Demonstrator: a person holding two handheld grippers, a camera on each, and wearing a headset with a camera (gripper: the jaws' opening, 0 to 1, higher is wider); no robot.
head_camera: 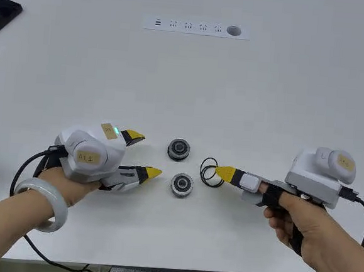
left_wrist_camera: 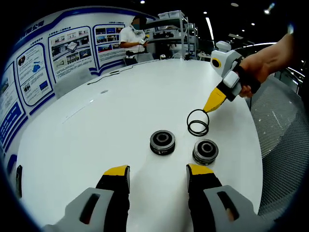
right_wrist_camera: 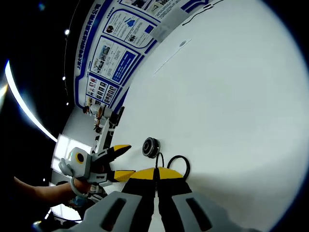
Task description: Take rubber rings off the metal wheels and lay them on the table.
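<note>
Two small metal wheels lie mid-table, one farther (head_camera: 178, 149) (left_wrist_camera: 162, 141) (right_wrist_camera: 151, 146) with a dark rim, one nearer (head_camera: 181, 184) (left_wrist_camera: 206, 151). Black rubber rings (head_camera: 210, 173) (left_wrist_camera: 198, 123) (right_wrist_camera: 179, 162) lie overlapping on the table just right of them. My right gripper (head_camera: 224, 173) (right_wrist_camera: 155, 170) is shut, its yellow tip at the rings' edge and apparently pinching one ring. It also enters the left gripper view (left_wrist_camera: 208, 107). My left gripper (head_camera: 144, 153) (left_wrist_camera: 158, 170) (right_wrist_camera: 124, 160) stands open just left of the wheels, with nothing between its fingers.
A white power strip (head_camera: 197, 27) is set into the table at the back. A black object (head_camera: 1, 11) sits at the far left corner. The table's front edge runs just below both hands. A person (left_wrist_camera: 133, 36) stands far behind the table.
</note>
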